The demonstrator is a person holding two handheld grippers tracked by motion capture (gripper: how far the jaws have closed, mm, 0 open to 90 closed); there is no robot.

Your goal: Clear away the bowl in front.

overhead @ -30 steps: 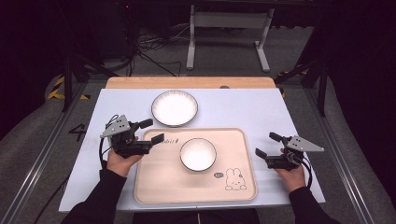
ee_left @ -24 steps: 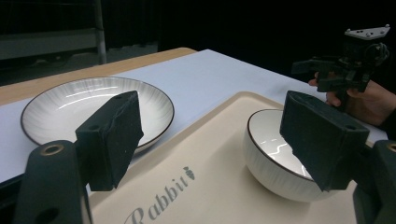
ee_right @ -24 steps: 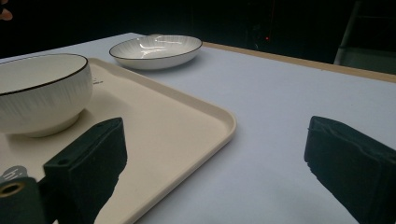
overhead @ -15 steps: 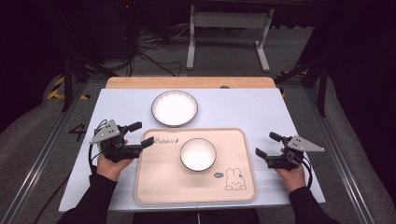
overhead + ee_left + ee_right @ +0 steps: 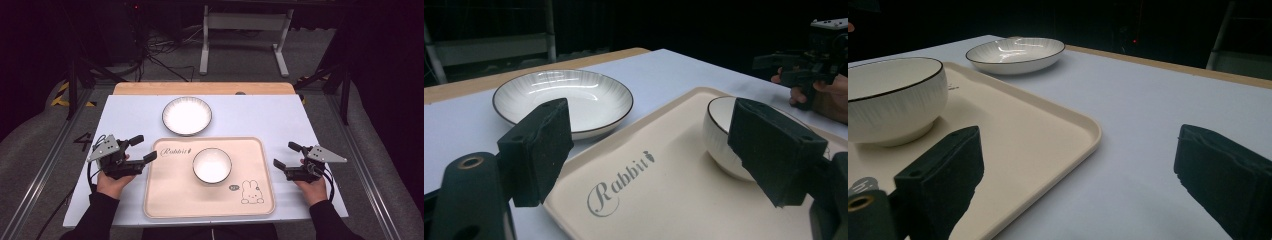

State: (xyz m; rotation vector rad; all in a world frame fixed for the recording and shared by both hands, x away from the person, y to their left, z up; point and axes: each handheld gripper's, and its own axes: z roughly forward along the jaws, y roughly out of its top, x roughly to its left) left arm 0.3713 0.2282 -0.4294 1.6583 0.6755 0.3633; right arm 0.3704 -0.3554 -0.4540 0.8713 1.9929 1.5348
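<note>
A beige tray (image 5: 170, 200) printed with "Rabbit" and a rabbit drawing lies at the near middle of the table. On it stands a small white bowl (image 5: 212, 165) with a dark rim. A white plate (image 5: 187, 116) rests on the table just behind the tray. My left gripper (image 5: 143, 149) hovers open at the tray's left edge with nothing between its pads. In the left gripper view, the left gripper (image 5: 656, 145) faces the tray (image 5: 684, 200), the bowl (image 5: 724, 145) and the plate (image 5: 569, 100). My right gripper (image 5: 284, 154) is open and empty just right of the tray. In the right gripper view, the right gripper (image 5: 1083, 175) looks across the tray's corner (image 5: 1068, 125).
The pale blue table top (image 5: 260, 115) has a wooden strip (image 5: 200, 88) along its far edge. Bare table surface lies on both sides of the tray. Beyond the table are a dark floor, cables and a metal stand (image 5: 245, 30).
My left gripper has drawn back to the left and toward the near edge, sinking a little, away from the tray's middle. The right gripper, bowl and plate have stayed put.
</note>
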